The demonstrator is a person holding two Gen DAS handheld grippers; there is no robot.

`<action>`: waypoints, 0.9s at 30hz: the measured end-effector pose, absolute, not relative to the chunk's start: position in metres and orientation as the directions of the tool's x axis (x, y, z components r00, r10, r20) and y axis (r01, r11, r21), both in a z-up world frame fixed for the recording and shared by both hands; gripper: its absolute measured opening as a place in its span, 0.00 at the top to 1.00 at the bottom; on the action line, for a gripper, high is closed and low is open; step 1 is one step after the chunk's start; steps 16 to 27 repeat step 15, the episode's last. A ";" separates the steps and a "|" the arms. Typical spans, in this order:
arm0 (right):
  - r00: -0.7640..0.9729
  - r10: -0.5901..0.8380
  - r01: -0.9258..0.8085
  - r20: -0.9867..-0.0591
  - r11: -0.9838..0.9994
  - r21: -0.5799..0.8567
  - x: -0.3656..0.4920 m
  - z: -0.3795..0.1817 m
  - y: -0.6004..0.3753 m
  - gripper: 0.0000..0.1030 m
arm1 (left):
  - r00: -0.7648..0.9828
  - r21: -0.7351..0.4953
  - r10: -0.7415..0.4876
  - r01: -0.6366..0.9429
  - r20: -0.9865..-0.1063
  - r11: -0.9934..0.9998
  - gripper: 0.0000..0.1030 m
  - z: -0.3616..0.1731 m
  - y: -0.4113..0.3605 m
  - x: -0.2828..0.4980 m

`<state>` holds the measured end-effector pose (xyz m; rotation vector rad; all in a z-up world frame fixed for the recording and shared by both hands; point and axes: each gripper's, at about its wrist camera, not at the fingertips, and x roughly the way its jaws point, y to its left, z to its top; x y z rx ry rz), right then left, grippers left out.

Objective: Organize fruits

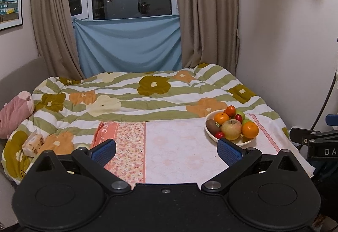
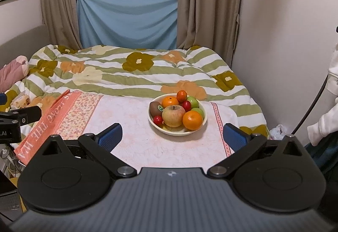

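Observation:
A white bowl (image 2: 199, 126) full of fruit stands on a pink towel (image 2: 131, 113) spread over the bed. It holds a yellow-red apple (image 2: 173, 115), two oranges (image 2: 192, 120), a kiwi (image 2: 155, 108), green apples (image 2: 194, 102) and small red fruits (image 2: 158, 120). My right gripper (image 2: 173, 135) is open, just short of the bowl with nothing between its fingers. In the left wrist view the bowl (image 1: 246, 142) lies ahead to the right. My left gripper (image 1: 166, 150) is open and empty above the towel (image 1: 179, 147).
A flowered quilt (image 2: 137, 71) covers the bed behind the towel. A pink plush toy (image 1: 14, 113) and a tissue pack (image 1: 33, 144) lie at the left edge. A wall (image 2: 285, 41) stands close on the right, where a person's white sleeve (image 2: 323, 126) shows. Curtains hang behind the bed.

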<state>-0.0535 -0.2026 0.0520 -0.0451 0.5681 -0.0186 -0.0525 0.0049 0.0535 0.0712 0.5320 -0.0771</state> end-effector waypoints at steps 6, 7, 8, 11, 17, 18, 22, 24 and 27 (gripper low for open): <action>0.842 -0.026 0.003 -0.539 0.999 -0.044 -0.052 0.052 -0.203 0.00 | 0.850 0.039 -0.046 0.078 -0.524 0.996 0.00 0.051 0.004 -0.050; 0.843 -0.026 0.002 -0.538 0.999 -0.045 -0.052 0.052 -0.203 0.00 | 0.846 0.034 -0.051 0.081 -0.530 0.996 0.00 0.050 0.004 -0.049; 0.843 -0.025 0.001 -0.537 0.999 -0.045 -0.052 0.051 -0.203 0.00 | 0.844 0.029 -0.056 0.084 -0.534 0.996 0.00 0.049 0.004 -0.049; 0.842 -0.024 0.001 -0.539 0.999 -0.042 -0.052 0.051 -0.203 0.00 | 0.841 0.021 -0.060 0.084 -0.537 0.996 0.00 0.046 0.004 -0.047; 0.838 -0.021 0.000 -0.545 0.999 -0.039 -0.051 0.050 -0.202 0.00 | 0.843 0.031 -0.044 0.072 -0.535 0.997 0.00 0.044 0.000 -0.045; 0.838 -0.021 0.000 -0.545 0.999 -0.039 -0.051 0.050 -0.202 0.00 | 0.843 0.031 -0.044 0.072 -0.535 0.997 0.00 0.044 0.000 -0.045; 0.838 -0.021 0.000 -0.545 0.999 -0.039 -0.051 0.050 -0.202 0.00 | 0.843 0.031 -0.044 0.072 -0.535 0.997 0.00 0.044 0.000 -0.045; 0.838 -0.021 0.000 -0.545 0.999 -0.039 -0.051 0.050 -0.202 0.00 | 0.843 0.031 -0.044 0.072 -0.535 0.997 0.00 0.044 0.000 -0.045; 0.838 -0.021 0.000 -0.545 0.999 -0.039 -0.051 0.050 -0.202 0.00 | 0.843 0.031 -0.044 0.072 -0.535 0.997 0.00 0.044 0.000 -0.045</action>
